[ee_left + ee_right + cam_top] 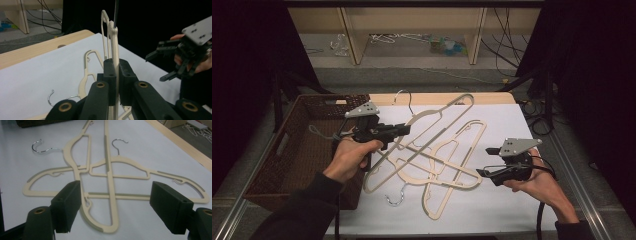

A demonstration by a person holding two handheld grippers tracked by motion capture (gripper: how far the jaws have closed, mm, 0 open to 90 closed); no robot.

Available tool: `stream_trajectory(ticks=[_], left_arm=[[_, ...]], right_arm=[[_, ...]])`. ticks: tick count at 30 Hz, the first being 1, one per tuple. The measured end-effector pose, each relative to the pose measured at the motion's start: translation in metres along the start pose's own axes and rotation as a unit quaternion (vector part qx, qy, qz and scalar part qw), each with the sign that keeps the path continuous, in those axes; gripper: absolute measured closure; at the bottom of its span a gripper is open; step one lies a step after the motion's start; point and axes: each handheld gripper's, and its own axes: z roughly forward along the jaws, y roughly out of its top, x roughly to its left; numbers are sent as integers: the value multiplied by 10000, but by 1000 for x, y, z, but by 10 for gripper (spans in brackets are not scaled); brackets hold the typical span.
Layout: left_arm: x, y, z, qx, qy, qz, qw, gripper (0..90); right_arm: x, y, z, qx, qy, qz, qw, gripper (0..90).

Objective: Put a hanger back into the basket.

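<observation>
Three cream plastic hangers lie crossed on the white table top [507,125]. My left gripper [404,130] is shut on the long hanger [442,112], and in the left gripper view the jaws [116,67] clamp its thin edge [113,37], which rises straight ahead. A second hanger [457,150] and one with a metal hook [394,197] lie flat beneath it. My right gripper [487,161] hovers at the right of the pile, open, with nothing between its pads [67,205]. The crossed hangers [110,195] lie just beyond those pads.
A dark wicker basket [297,150] stands at the table's left side, under my left forearm. The wooden table edge [437,97] runs along the back. Wooden shelf legs and cables are on the floor beyond.
</observation>
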Motion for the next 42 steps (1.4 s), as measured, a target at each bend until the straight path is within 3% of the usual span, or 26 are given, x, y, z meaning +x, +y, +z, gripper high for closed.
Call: stream_trajectory(ticks=[6, 16, 17, 23, 30, 42], left_arm=[[-3, 3, -29, -234, 126, -175, 9995, 857], [7, 3, -72, -635, 203, -497, 9965, 857], [10, 4, -84, -708, 277, -508, 9958, 857], [27, 3, -117, -921, 518, -749, 9916, 857], [49, 0, -149, -1246, 677, -1193, 9827, 857], [77, 7, -195, -1148, 1397, -1195, 9762, 857]], right_arm=[[0, -4, -2, 26, -9, 56, 10000, 261], [-1, -8, -2, 82, 13, 48, 10000, 261], [-1, -9, -2, 72, 9, 21, 10000, 261], [0, -13, -3, 126, 17, 74, 9999, 261], [0, -15, -2, 136, 20, 80, 9999, 261], [-1, -17, 0, 199, 32, 86, 9998, 261]])
